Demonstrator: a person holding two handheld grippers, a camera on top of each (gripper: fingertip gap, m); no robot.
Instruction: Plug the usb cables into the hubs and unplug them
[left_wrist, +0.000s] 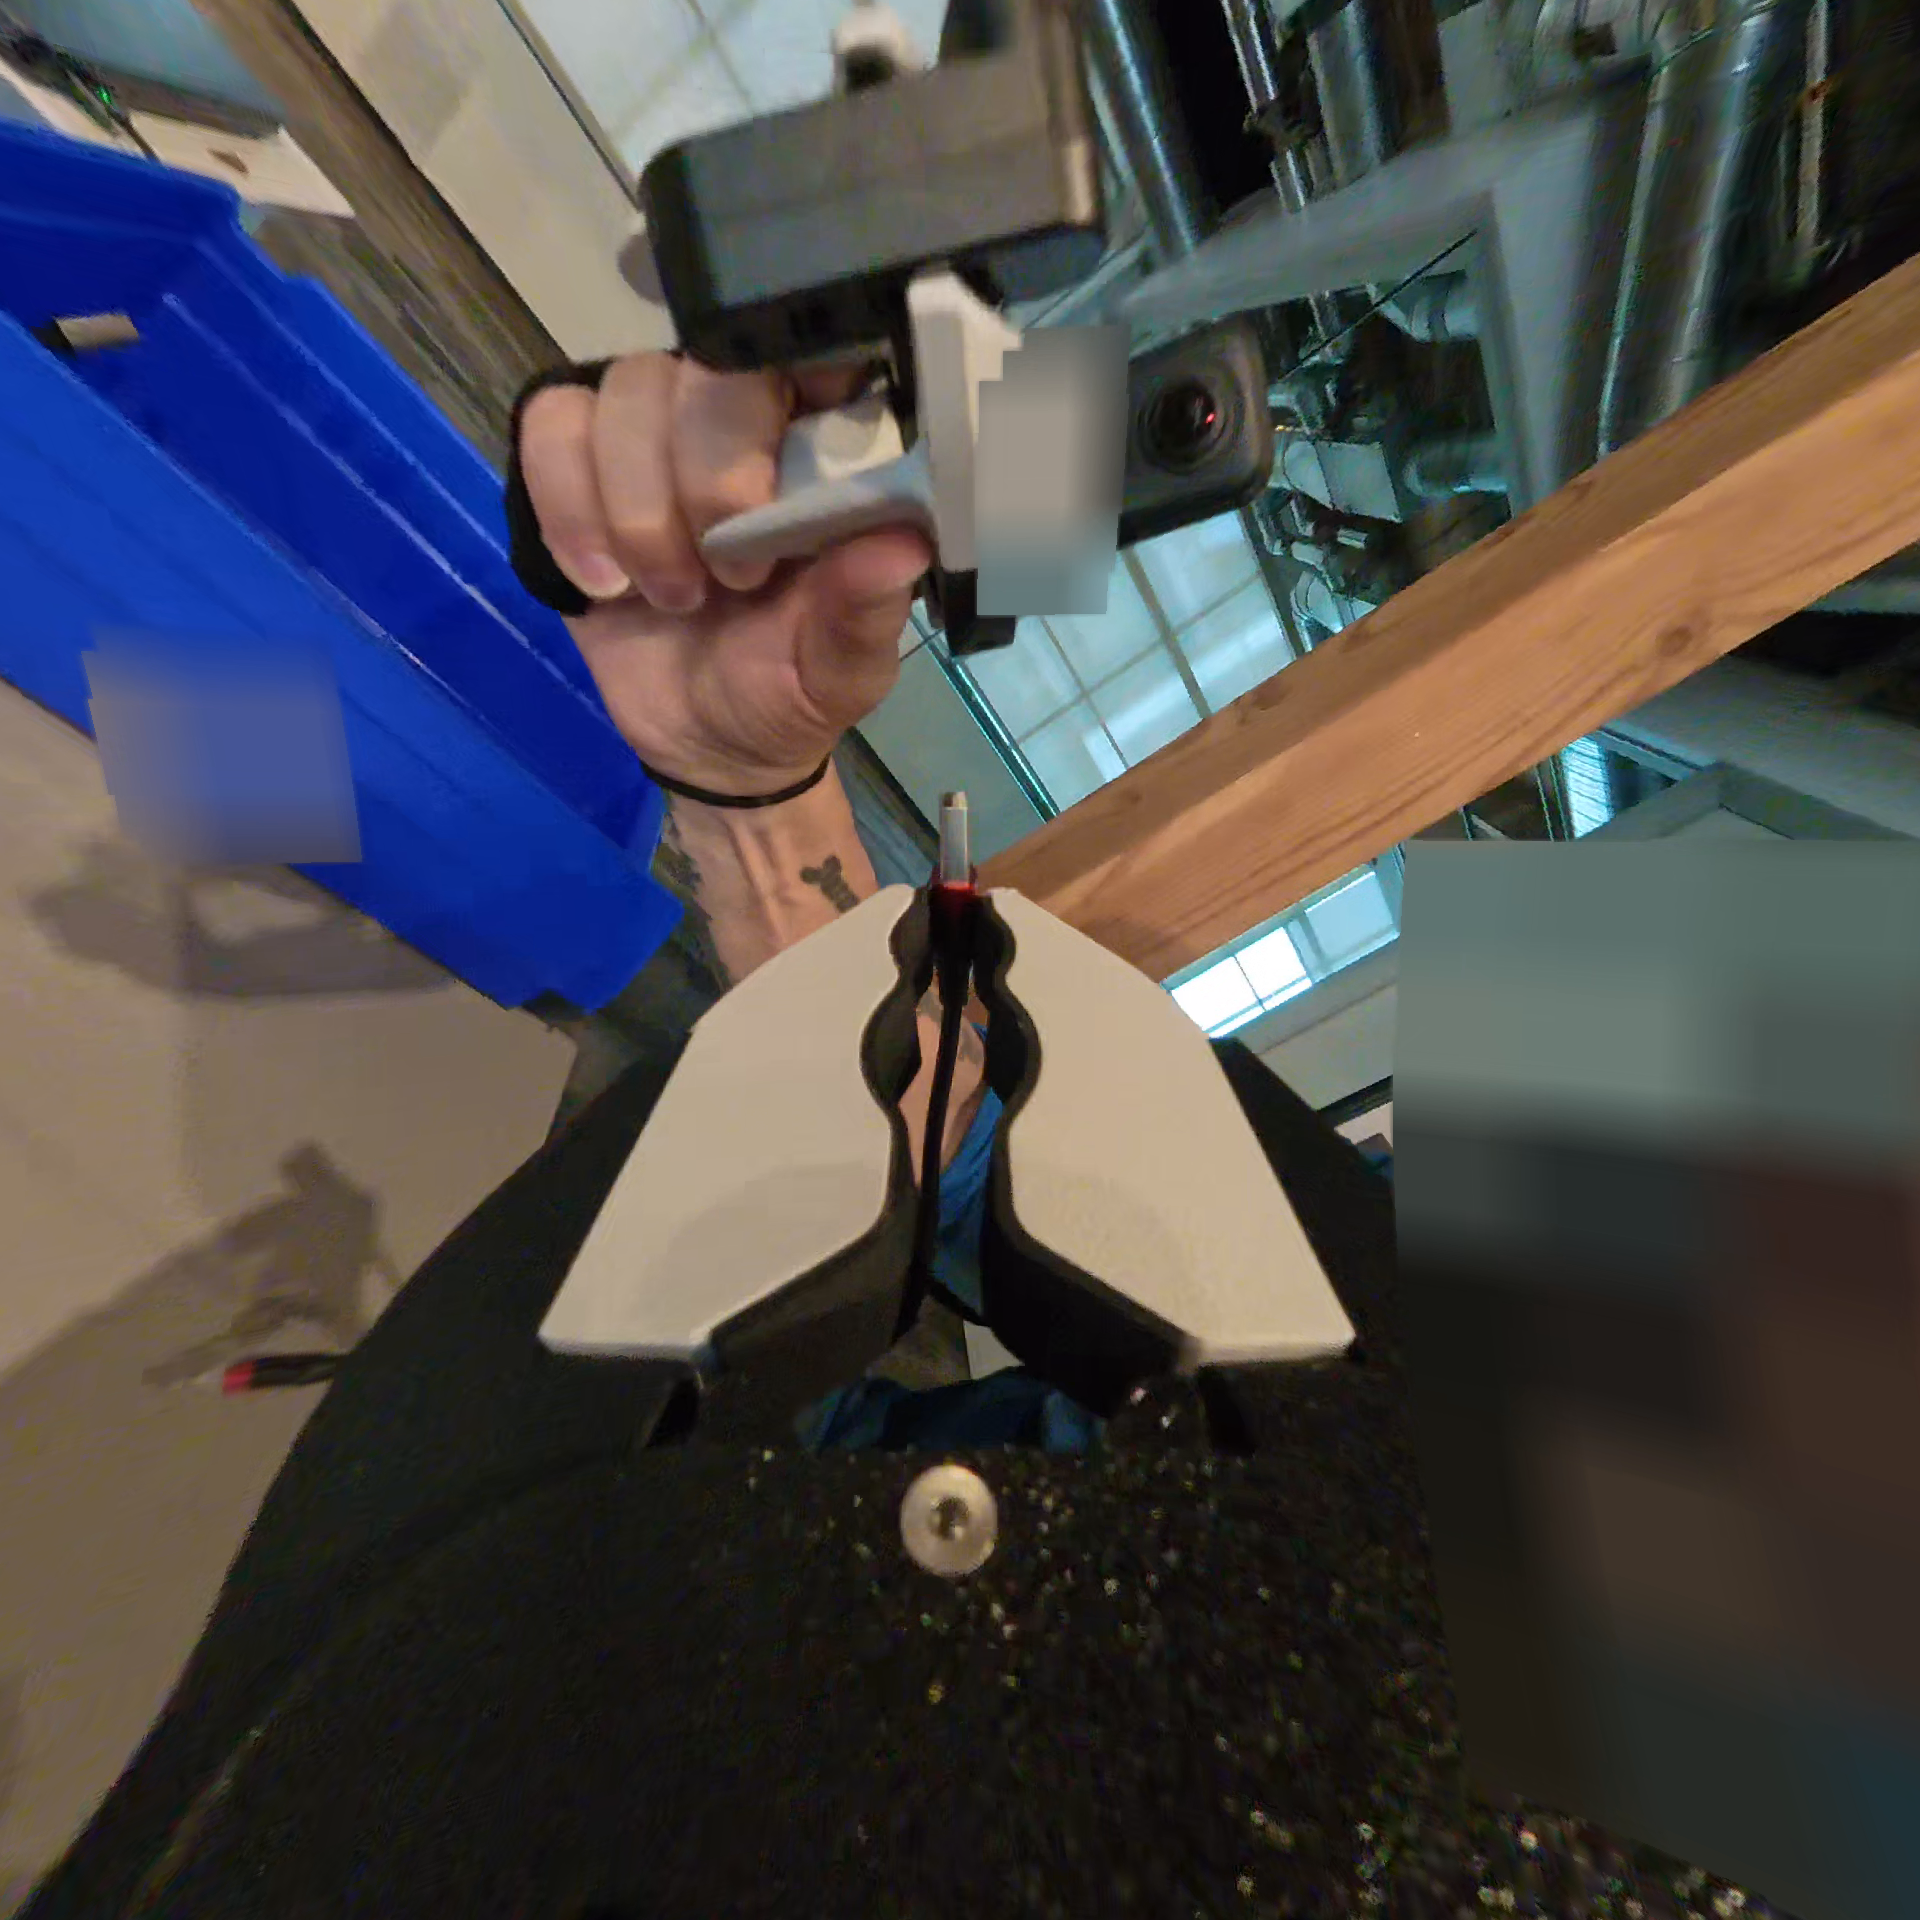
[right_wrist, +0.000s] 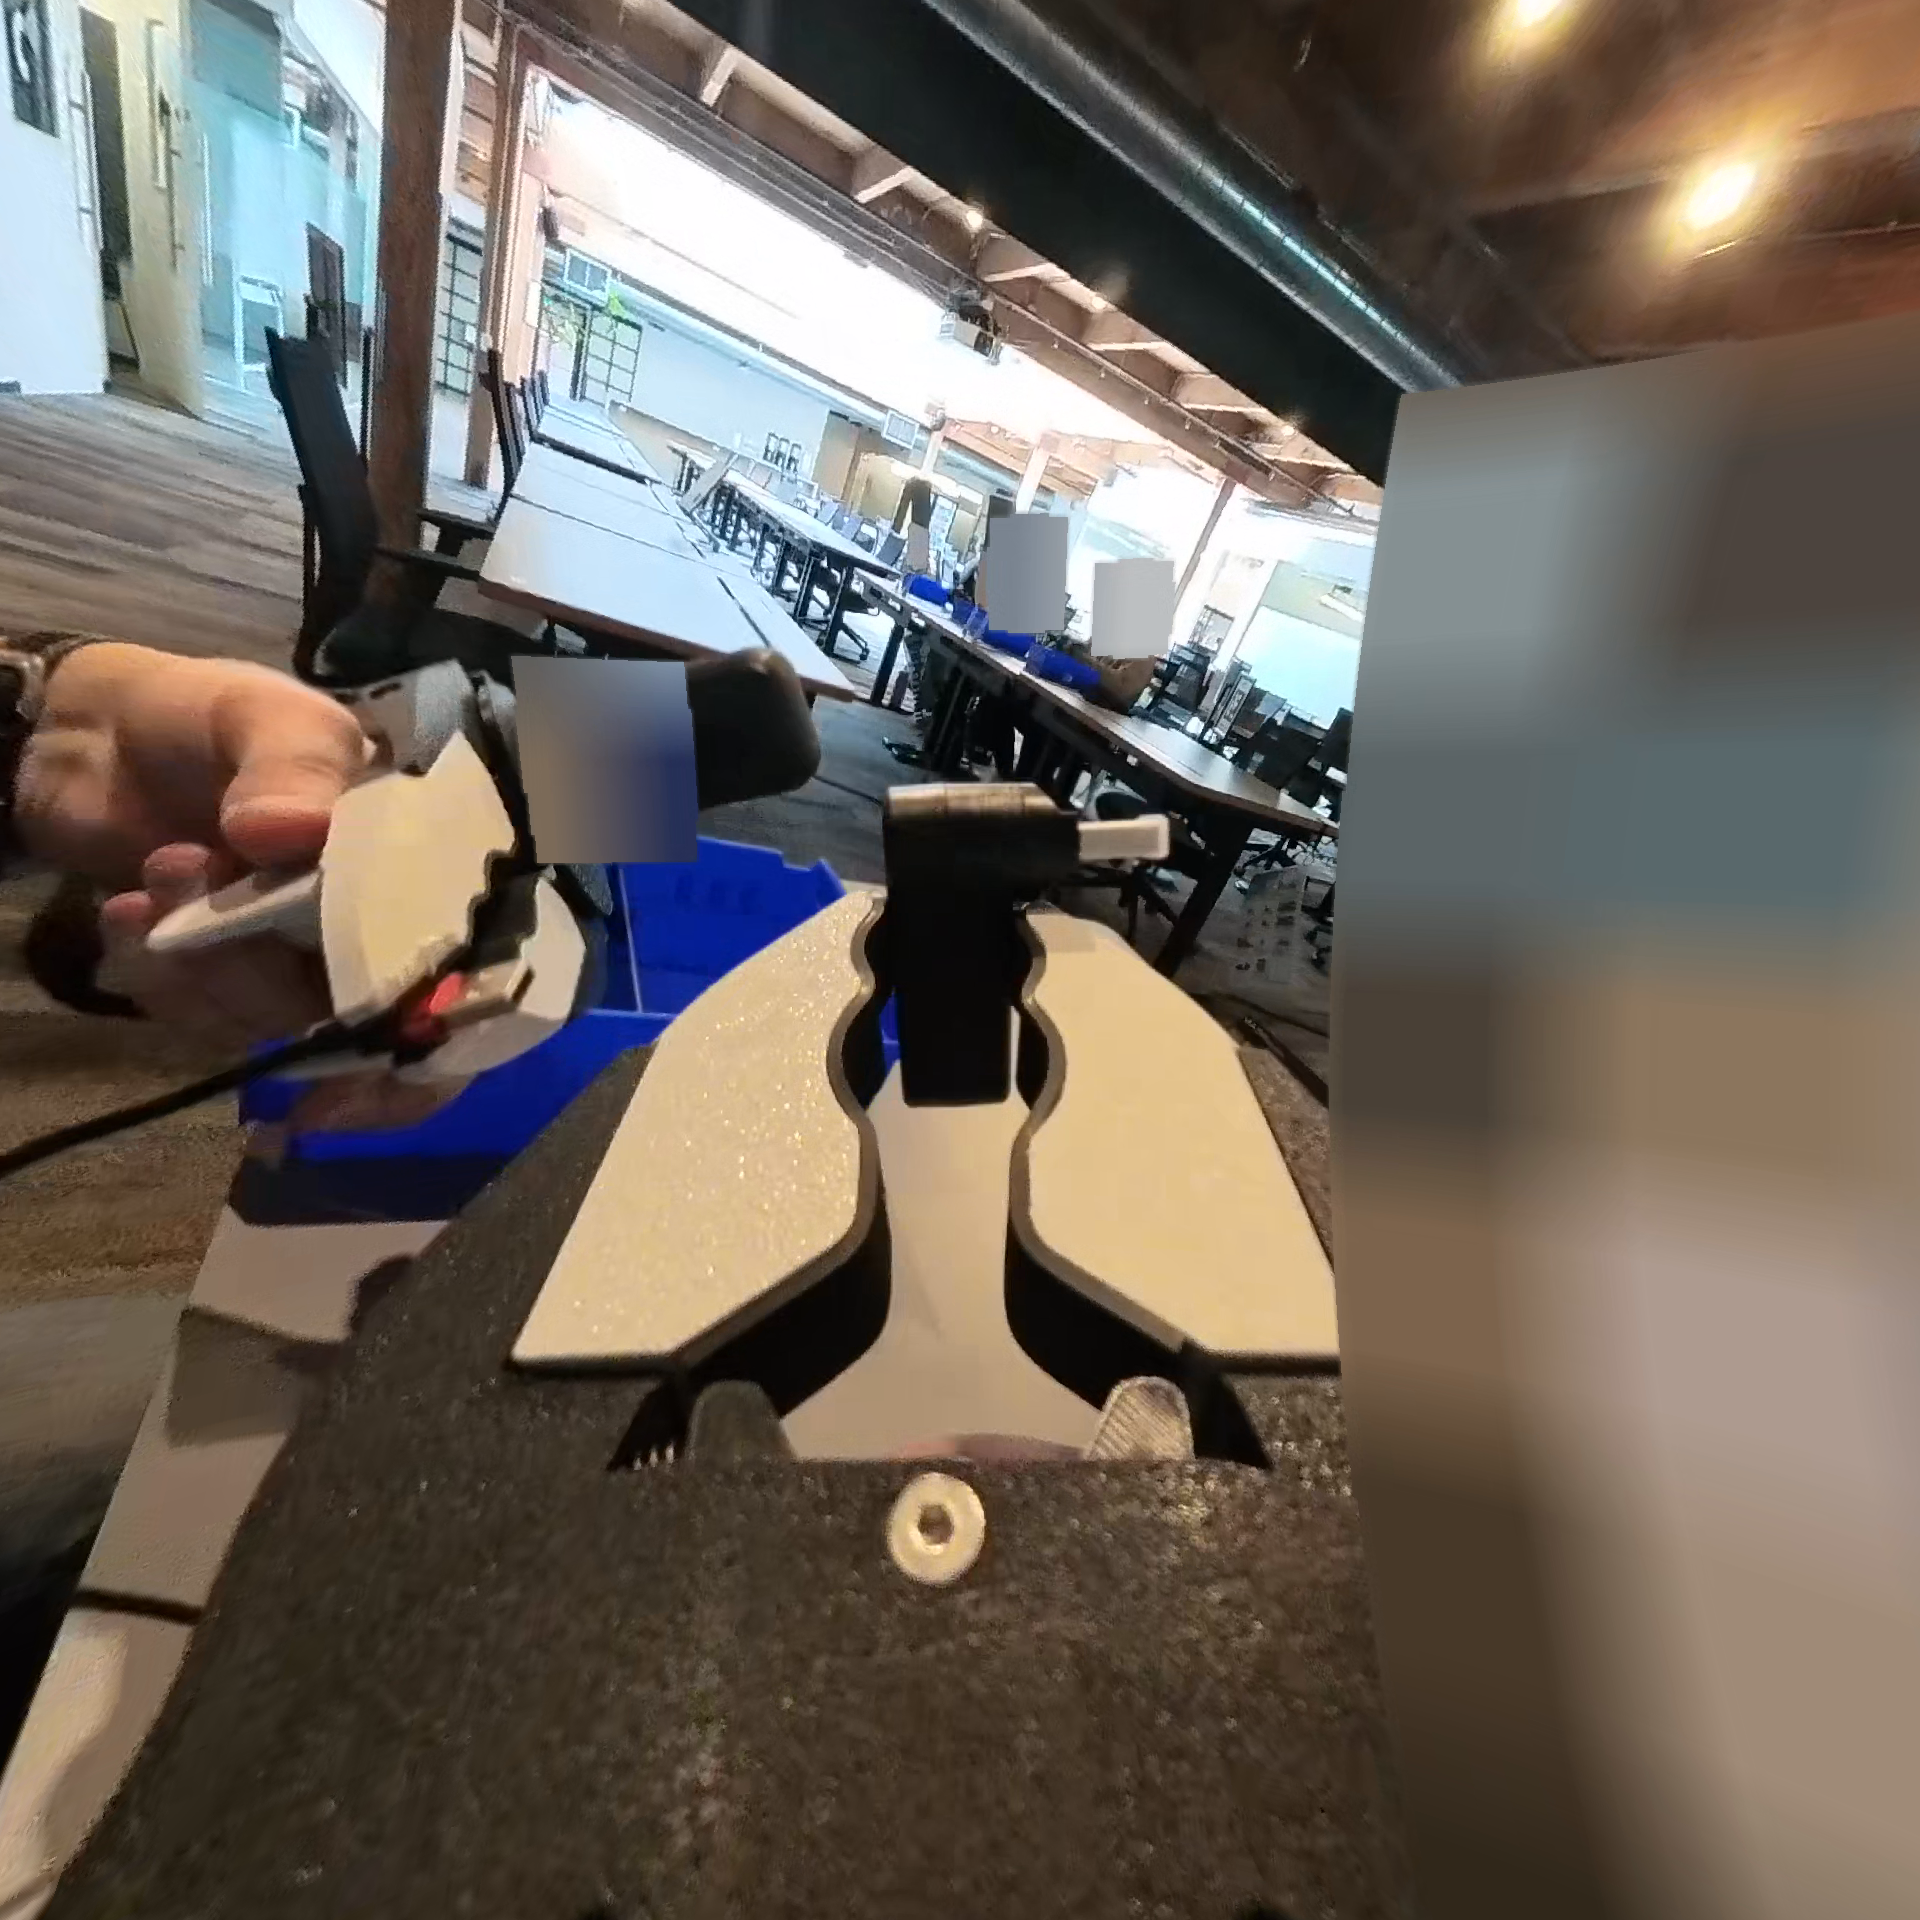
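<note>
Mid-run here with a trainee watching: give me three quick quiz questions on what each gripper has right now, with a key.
1. True or false: the left gripper is shut on a USB cable with a red-collared plug.
2. What does the right gripper hold? A) black hub B) blue bin C) nothing
3. Fill in: the hub's own metal connector sticks out toward the image ____.

Key: 1 true; 2 A; 3 right. Plug and hub are apart, not yet joined.
</note>
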